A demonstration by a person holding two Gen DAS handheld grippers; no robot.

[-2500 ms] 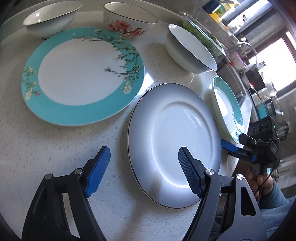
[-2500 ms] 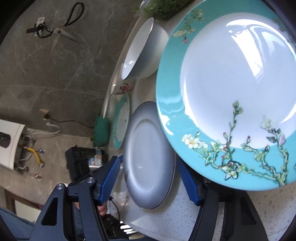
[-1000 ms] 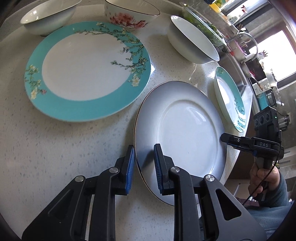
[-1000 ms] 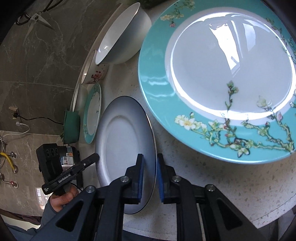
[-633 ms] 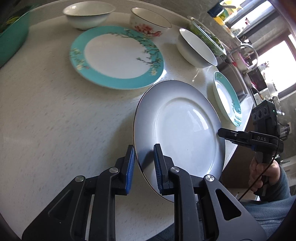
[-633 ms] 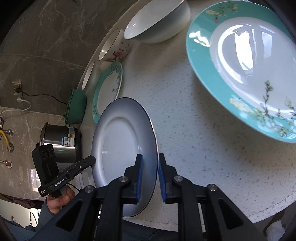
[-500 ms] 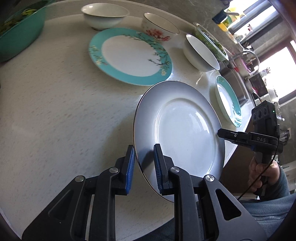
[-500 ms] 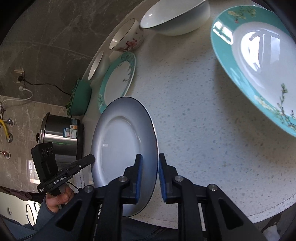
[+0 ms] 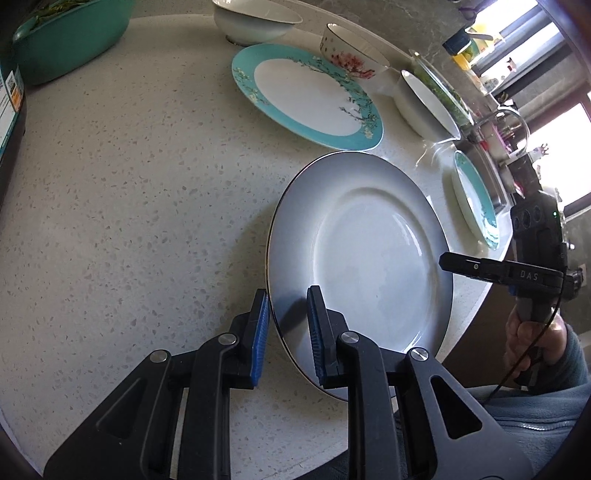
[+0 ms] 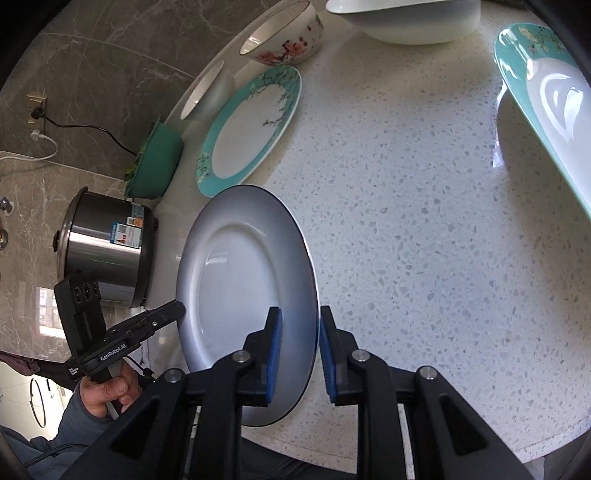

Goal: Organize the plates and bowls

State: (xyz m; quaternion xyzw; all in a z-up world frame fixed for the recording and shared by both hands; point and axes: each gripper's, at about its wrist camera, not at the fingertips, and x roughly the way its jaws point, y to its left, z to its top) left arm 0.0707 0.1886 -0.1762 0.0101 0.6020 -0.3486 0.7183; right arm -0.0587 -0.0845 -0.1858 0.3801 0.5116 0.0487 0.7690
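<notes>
A plain white plate (image 9: 369,251) with a dark rim is held up over the speckled counter by both grippers. My left gripper (image 9: 286,325) is shut on its near rim. My right gripper (image 10: 299,343) is shut on the opposite rim of the same plate (image 10: 240,288). A large teal-rimmed floral plate (image 9: 306,96) lies further back on the counter; it also shows in the right wrist view (image 10: 251,136). A second teal plate (image 9: 474,199) lies at the right edge, seen large in the right wrist view (image 10: 554,99).
Bowls stand at the back: a white bowl (image 9: 255,22), a pink-flower bowl (image 9: 351,51), another white bowl (image 9: 424,99). A green basin (image 9: 70,33) is at far left. A steel rice cooker (image 10: 107,251) stands by the counter edge (image 9: 476,306).
Both grippers closed on the white plate's rims and lifted it. It has since moved up and back from the teal plates, which now look smaller and farther.
</notes>
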